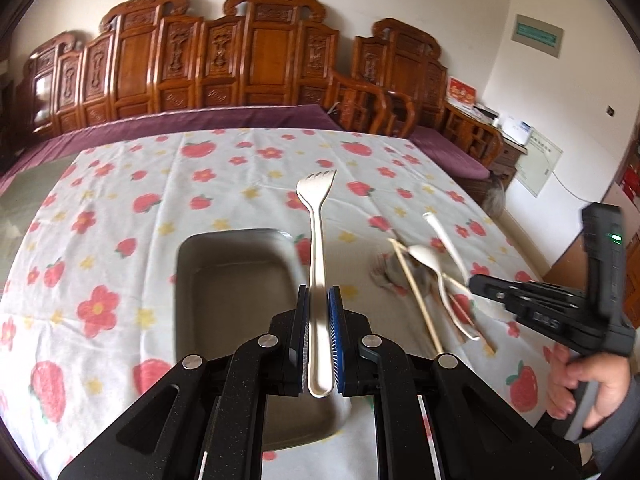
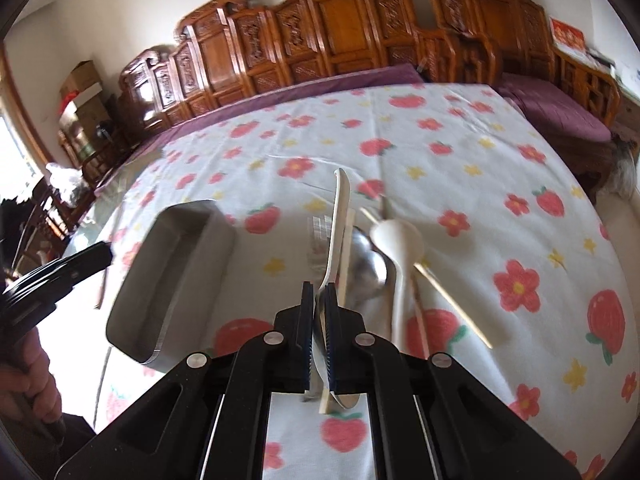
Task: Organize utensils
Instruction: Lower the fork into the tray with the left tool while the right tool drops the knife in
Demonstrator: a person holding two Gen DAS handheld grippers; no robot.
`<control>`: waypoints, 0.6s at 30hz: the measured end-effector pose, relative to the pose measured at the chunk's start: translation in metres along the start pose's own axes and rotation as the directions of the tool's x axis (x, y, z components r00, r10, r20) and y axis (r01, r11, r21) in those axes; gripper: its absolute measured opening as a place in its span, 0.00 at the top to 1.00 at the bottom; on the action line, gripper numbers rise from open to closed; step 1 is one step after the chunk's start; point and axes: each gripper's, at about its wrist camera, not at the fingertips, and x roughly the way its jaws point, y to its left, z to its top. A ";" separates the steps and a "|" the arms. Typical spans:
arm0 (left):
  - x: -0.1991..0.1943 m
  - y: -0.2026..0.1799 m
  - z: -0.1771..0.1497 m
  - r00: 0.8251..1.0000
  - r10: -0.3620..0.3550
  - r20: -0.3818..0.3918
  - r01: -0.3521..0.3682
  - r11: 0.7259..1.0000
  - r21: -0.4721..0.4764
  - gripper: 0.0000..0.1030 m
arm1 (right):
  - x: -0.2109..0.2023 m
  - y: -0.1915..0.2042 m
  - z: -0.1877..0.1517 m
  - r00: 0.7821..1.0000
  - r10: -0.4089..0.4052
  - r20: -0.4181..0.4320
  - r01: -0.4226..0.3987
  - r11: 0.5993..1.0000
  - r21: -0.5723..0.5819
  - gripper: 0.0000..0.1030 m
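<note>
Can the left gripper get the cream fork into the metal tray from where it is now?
Probably yes. The left gripper is shut on the cream fork right over the metal tray, which looks empty, and the right gripper is off beside the loose utensils.

Both views are lit by soft, even daylight. In the right wrist view a blown-out window [image 2: 18, 152] is seen at the left edge, and glare is cast on the tablecloth [image 2: 440, 168] near its left edge. Strong fisheye bending and dark vignetted corners are shown in both pictures; the carved wooden screen [image 1: 240, 60] is curved into an arc. Motion blur is smeared over the metal tray [image 2: 172, 276] and the utensil pile [image 2: 384, 256]. Soft shadows are laid under the chopsticks [image 1: 416, 296].
</note>
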 end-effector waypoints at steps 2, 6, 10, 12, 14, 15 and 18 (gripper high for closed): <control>0.001 0.011 0.000 1.000 0.014 -0.007 -0.014 1.000 -0.014 0.92 | -0.004 0.013 0.002 1.000 0.020 0.008 -0.019 1.000 -0.023 0.94; 0.011 0.026 -0.006 0.998 0.040 -0.049 -0.042 0.999 -0.026 0.92 | -0.009 0.038 0.006 0.998 0.069 0.011 -0.068 0.996 -0.056 0.94; 0.026 0.032 -0.017 0.992 0.078 -0.101 -0.081 0.996 -0.026 0.92 | -0.007 0.062 0.007 0.994 0.111 0.007 -0.110 0.991 -0.079 0.93; 0.031 0.035 -0.020 0.989 0.096 -0.115 -0.100 0.995 -0.027 0.92 | -0.004 0.071 0.007 0.993 0.121 0.002 -0.121 0.989 -0.089 0.93; 0.035 0.037 -0.022 0.987 0.101 -0.124 -0.106 0.994 -0.032 0.91 | 0.000 0.079 0.007 0.991 0.133 -0.006 -0.132 0.987 -0.095 0.93; 0.037 0.038 -0.022 0.986 0.103 -0.128 -0.108 0.994 -0.034 0.91 | 0.002 0.084 0.006 0.991 0.136 -0.011 -0.137 0.986 -0.099 0.93; 0.039 0.040 -0.022 0.985 0.106 -0.137 -0.113 0.993 -0.042 0.91 | 0.010 0.092 0.006 0.990 0.141 -0.024 -0.143 0.984 -0.108 0.93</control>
